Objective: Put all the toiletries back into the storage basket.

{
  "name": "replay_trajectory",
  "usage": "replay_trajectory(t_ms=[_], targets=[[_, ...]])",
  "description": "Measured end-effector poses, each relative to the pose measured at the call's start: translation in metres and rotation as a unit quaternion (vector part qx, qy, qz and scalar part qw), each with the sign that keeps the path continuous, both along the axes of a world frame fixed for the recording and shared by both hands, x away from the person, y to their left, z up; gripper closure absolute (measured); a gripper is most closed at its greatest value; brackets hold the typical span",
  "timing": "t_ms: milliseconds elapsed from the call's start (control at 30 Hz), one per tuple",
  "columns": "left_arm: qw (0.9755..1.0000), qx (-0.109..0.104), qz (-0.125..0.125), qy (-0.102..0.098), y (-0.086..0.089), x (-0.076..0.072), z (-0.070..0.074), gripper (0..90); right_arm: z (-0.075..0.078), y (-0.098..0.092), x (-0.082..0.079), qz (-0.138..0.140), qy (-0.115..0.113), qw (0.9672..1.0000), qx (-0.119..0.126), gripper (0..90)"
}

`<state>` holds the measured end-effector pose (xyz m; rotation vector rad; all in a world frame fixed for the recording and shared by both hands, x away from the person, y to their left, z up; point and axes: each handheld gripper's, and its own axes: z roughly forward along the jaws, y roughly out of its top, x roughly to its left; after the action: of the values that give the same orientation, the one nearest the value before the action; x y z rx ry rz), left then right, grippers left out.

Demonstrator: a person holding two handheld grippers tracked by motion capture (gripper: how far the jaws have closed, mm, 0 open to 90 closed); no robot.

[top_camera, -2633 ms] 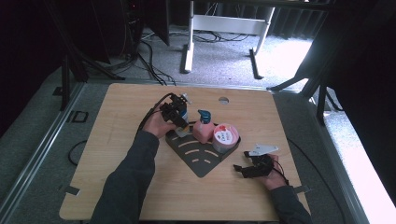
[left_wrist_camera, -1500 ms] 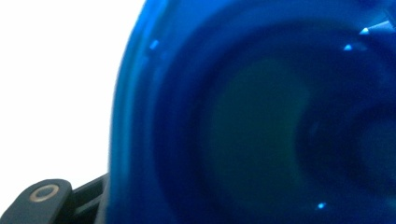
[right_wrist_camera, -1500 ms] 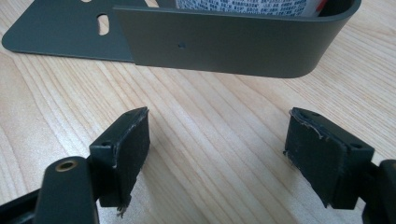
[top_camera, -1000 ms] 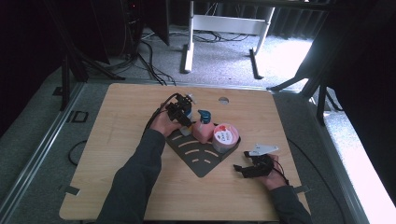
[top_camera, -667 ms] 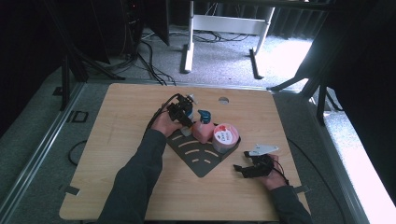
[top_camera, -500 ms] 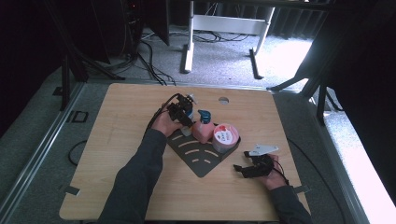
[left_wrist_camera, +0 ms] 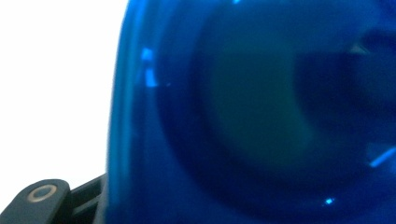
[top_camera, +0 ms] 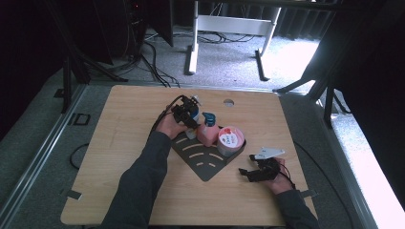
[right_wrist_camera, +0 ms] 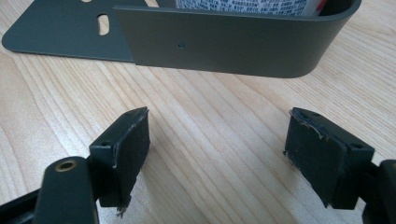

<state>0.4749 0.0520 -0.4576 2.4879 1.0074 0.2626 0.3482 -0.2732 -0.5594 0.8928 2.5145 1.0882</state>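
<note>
Now, L gripper: clamped on blue bottle
R gripper: jaws apart, empty
Tip: keep bottle upright, lower slow into rack back corner

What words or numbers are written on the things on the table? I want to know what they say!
Pink tub, round lid: a red mark and small print, too blurred to read.
Pink tub, side label in the right gripper view: rows of tiny print, cut off at the top edge, unreadable.
Pink bottle: no readable text.
Blue thing in front of the left gripper's camera: no text.
</note>
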Motion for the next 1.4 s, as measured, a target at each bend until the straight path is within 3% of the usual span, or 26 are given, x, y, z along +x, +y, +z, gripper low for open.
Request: replay_trajectory(t_ms=[300,500,1400], targets=[[0.9999,-0.015,0.003,0.006,0.002,0.001,0.001,49.7,0.000,0.000,0.000,0.001,0.001,1.0000,0.001,21.8],[0.9999,-0.015,0.000,0.000,0.001,-0.003,0.003,43.0,0.000,0.000,0.000,0.001,-0.001,1.0000,-0.001,21.8],[0.9999,0.011,-0.002,-0.008,0.010,-0.018,0.014,35.5,0.000,0.000,0.000,0.002,-0.002,1.0000,-0.002,21.8]])
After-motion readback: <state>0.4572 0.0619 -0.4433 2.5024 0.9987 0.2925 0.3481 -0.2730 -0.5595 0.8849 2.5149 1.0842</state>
